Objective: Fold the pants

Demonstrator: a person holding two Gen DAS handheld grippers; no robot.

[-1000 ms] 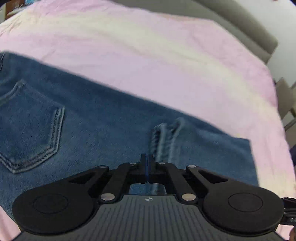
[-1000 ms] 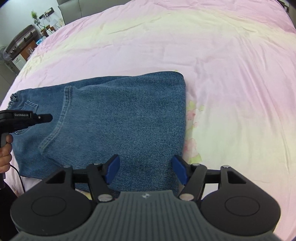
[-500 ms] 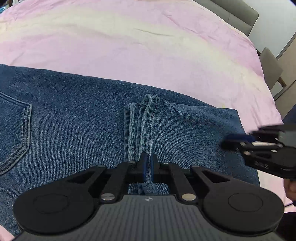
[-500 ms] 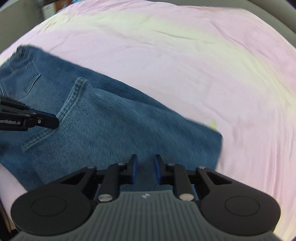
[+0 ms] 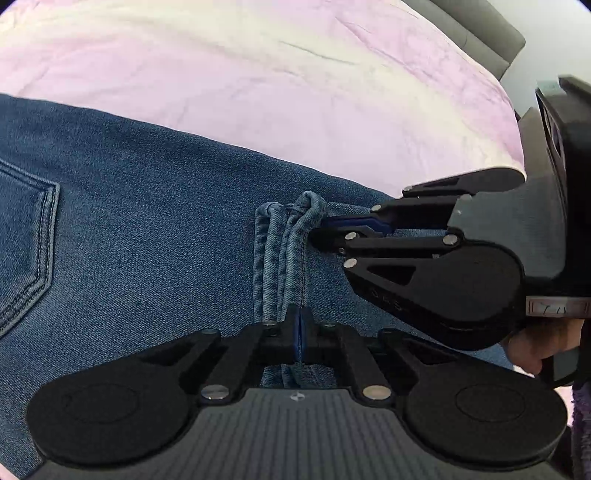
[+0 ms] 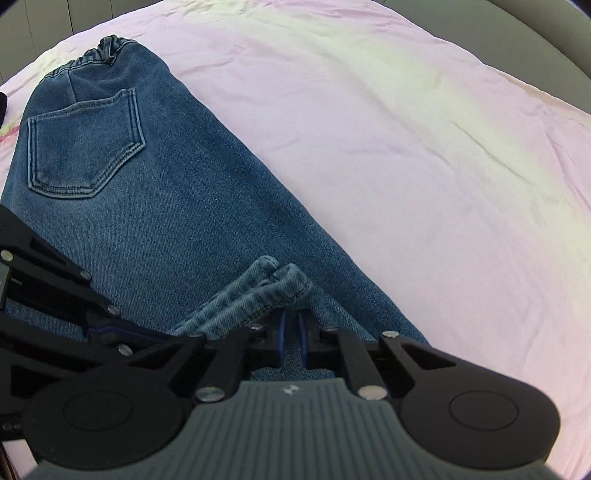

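Blue denim pants [image 5: 147, 229] lie folded on a pink bed sheet [image 5: 295, 92], back pocket [image 6: 83, 147] and elastic waistband [image 6: 99, 50] at the far end. The stacked leg hems [image 5: 284, 251] form a ridge across the middle. My left gripper [image 5: 298, 328] is shut on the near end of the hems. My right gripper [image 6: 291, 332] is almost closed, pinching the far end of the hems [image 6: 258, 291]; in the left wrist view it [image 5: 321, 232] comes in from the right.
The pink and pale yellow sheet [image 6: 424, 147] spreads wide to the right of the pants. A grey headboard or sofa edge [image 5: 480, 33] runs along the far side. A hand [image 5: 539, 343] holds the right gripper's handle.
My right gripper has moved in from the right to the hems and closed almost fully. My left gripper has closed completely on the hems.
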